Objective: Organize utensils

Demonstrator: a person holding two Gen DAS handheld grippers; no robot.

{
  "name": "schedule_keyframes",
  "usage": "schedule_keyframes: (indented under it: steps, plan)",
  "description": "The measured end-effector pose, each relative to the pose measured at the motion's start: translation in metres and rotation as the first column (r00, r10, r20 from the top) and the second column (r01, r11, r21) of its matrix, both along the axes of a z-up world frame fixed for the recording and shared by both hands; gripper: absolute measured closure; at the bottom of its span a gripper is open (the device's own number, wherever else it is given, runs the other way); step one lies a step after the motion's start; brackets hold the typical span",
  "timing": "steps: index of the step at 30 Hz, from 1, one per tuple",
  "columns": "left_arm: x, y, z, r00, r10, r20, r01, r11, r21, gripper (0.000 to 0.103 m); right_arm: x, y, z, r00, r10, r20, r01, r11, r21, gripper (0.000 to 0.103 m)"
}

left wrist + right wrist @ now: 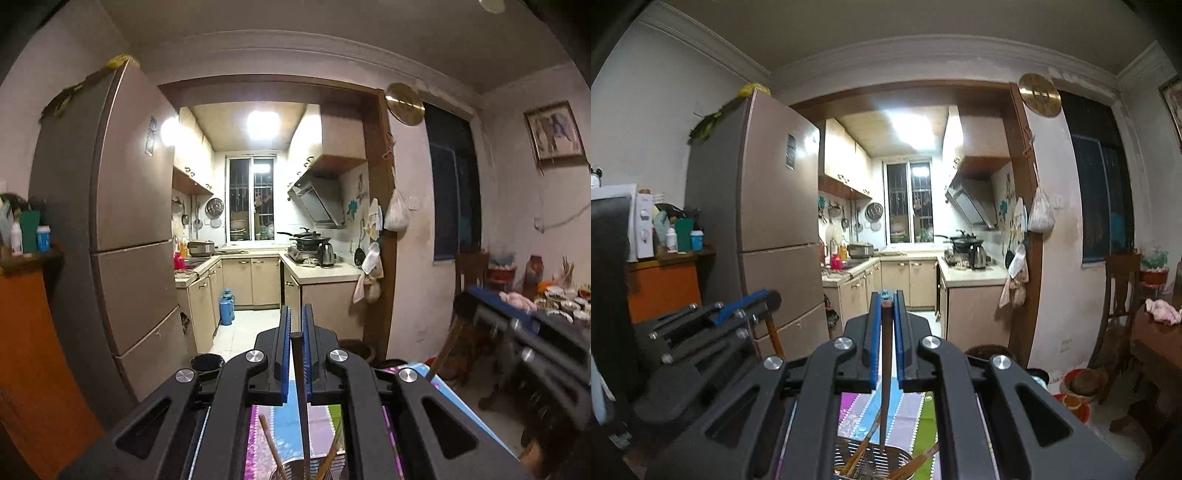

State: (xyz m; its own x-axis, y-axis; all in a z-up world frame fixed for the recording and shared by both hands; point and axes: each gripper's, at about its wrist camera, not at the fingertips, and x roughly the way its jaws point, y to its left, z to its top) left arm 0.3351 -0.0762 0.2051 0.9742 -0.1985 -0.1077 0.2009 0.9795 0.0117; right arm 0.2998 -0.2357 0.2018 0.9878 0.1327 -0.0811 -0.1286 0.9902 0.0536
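My left gripper (pixel 296 325) is shut on a dark brown chopstick (pixel 301 402) that hangs down between its blue pads toward a metal utensil basket (pixel 314 469) at the bottom edge. My right gripper (pixel 886 310) is shut on a brown chopstick (pixel 885 387) whose lower tip reaches into the metal utensil basket (pixel 875 461). Several wooden chopsticks (pixel 860 446) lean inside that basket. The left gripper also shows in the right wrist view (pixel 746 302), at the left, with its chopstick (pixel 774 338). The right gripper shows blurred in the left wrist view (pixel 476 299).
The basket stands on a striped purple, blue and green cloth (pixel 912 410). A tall fridge (pixel 122 229) stands at the left. A kitchen doorway (pixel 266 206) lies ahead. A cluttered table (pixel 561 302) and a wooden chair (pixel 1119 295) stand at the right. Bowls (pixel 1078 384) sit on the floor.
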Motion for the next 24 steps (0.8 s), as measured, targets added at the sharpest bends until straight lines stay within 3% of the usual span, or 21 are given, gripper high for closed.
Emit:
schedule_keyframes:
  steps: [6, 15, 17, 18, 20, 24]
  plan:
    - [0.027, 0.002, -0.042, 0.999, -0.018, -0.038, 0.017, 1.000, -0.013, 0.096, 0.029, -0.002, -0.037, 0.996, 0.012, -0.093, -0.010, 1.000, 0.026, 0.098]
    - [0.042, -0.005, -0.100, 0.996, 0.028, -0.089, -0.023, 0.999, 0.049, 0.096, 0.040, 0.014, -0.072, 0.980, 0.025, -0.197, -0.022, 1.000, 0.018, 0.095]
    - [0.040, -0.006, -0.104, 0.995, 0.038, -0.094, -0.032, 0.997, 0.069, 0.095, 0.030, 0.010, -0.066, 0.987, 0.014, -0.163, -0.009, 1.000, 0.030, 0.070]
    - [0.034, -0.006, -0.101, 0.996, 0.048, -0.073, -0.042, 0.995, 0.088, 0.094, 0.026, 0.008, -0.060, 0.990, 0.005, -0.139, 0.000, 0.999, 0.034, 0.067]
    - [0.021, -0.003, -0.092, 0.998, 0.061, -0.024, -0.058, 0.994, 0.093, 0.072, 0.019, 0.002, -0.051, 0.993, 0.003, -0.117, 0.002, 0.999, 0.046, 0.068]
    - [-0.004, 0.002, -0.074, 0.995, 0.104, 0.011, -0.105, 0.989, 0.104, 0.070, -0.004, -0.004, -0.039, 0.997, -0.003, -0.084, 0.007, 0.999, 0.041, 0.068]
